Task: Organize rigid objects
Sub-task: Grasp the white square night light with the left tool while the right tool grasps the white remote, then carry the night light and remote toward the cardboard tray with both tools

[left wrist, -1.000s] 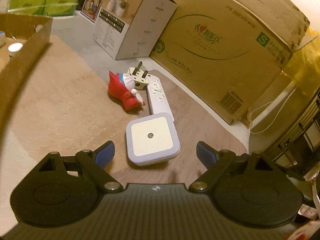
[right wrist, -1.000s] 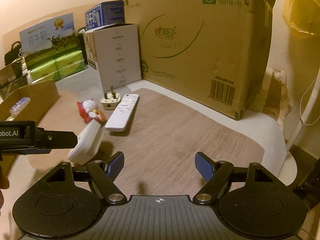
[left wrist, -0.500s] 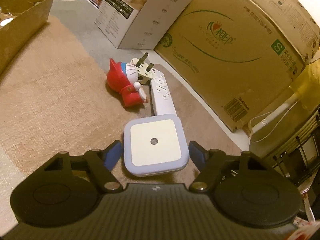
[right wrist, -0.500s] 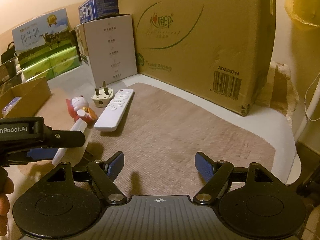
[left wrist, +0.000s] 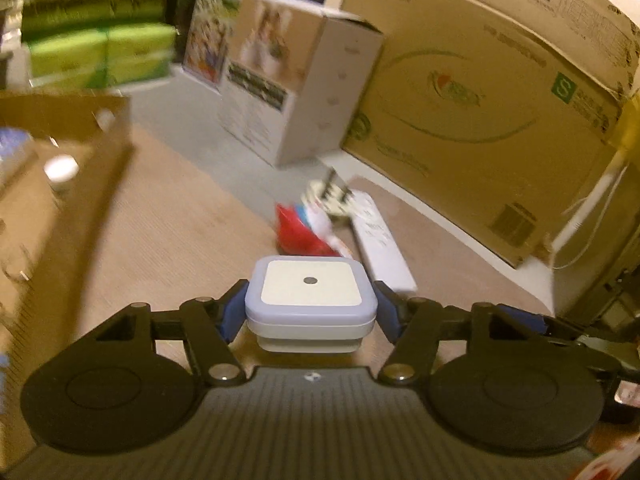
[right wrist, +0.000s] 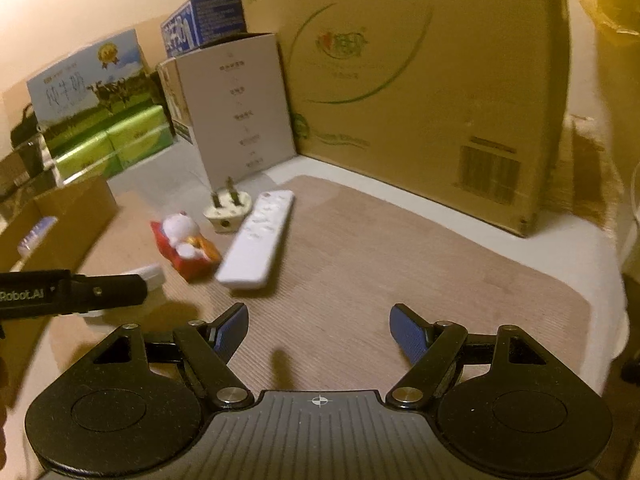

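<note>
The left gripper (left wrist: 311, 312) has just been closing, and its blue pads (left wrist: 234, 312) now press on both sides of a square night light (left wrist: 311, 294), which looks lifted clear of the brown mat (left wrist: 168, 240). The hold is on the smooth rounded sides of the upper shell, near the fingertips, so the likeliest failure is the light slipping or twisting out if the hand swings fast; the blur in the left view suggests it is already travelling. A drop here could land on the red cat figure (left wrist: 298, 234) or the white remote (left wrist: 380, 246) just beyond it.

The cardboard box (left wrist: 76, 128) at the mat's left edge appears to be the goal. Its near wall stands tall, so a low carry could knock the light against the rim.

The right gripper (right wrist: 319, 332) hangs with its fingers spread and nothing between them, over bare mat near the front edge. It is close to the left gripper's arm (right wrist: 72, 294), and the two could collide. The plug (right wrist: 227, 210) stands prongs up beside the remote, easily toppled.
</note>
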The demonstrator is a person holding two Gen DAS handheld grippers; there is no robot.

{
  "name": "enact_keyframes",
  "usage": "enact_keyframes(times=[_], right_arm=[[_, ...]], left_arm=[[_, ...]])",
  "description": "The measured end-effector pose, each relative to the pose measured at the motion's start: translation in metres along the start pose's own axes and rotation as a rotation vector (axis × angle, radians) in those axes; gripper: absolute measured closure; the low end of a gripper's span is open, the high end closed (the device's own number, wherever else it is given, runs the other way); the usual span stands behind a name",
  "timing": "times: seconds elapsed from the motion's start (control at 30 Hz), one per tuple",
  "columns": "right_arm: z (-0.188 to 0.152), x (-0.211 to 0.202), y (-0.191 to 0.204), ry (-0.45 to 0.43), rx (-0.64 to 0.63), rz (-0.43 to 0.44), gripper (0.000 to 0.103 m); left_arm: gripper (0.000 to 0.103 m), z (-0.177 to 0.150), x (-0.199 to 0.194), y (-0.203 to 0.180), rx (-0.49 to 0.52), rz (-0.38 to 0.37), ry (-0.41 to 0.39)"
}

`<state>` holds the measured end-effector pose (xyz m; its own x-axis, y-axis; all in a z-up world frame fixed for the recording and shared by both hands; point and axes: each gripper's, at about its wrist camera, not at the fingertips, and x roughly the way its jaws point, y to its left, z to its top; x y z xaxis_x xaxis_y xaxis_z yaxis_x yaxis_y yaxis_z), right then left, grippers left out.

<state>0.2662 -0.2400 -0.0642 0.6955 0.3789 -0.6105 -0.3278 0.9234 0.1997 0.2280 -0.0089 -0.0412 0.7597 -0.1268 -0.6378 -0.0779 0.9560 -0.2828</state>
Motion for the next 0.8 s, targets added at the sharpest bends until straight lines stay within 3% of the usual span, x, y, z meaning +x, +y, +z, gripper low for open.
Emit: enact_keyframes(times=[0.23,0.37,0.63,0.8], right_arm=[[0.018,0.035,0.023,-0.008,-0.033,0.042,0.026],[0.026,0.058,0.032,0.008,-0.065,0.029,0.042],[0.033,0.09,0.045,0.063,-0.139,0.009,0.059],[0.028,0.076,0.043,0.061,-0.128,0.005,0.063]], left_arm=[[0.041,0.013,-0.007,0.015,0.014,0.034,-0.036],[0.041,0.013,-0.009,0.018,0.018,0.029,-0.037],[0.041,0.009,-0.01,0.015,0.038,0.031,-0.029],[0.041,0.003,-0.016,0.011,0.065,0.03,-0.025]])
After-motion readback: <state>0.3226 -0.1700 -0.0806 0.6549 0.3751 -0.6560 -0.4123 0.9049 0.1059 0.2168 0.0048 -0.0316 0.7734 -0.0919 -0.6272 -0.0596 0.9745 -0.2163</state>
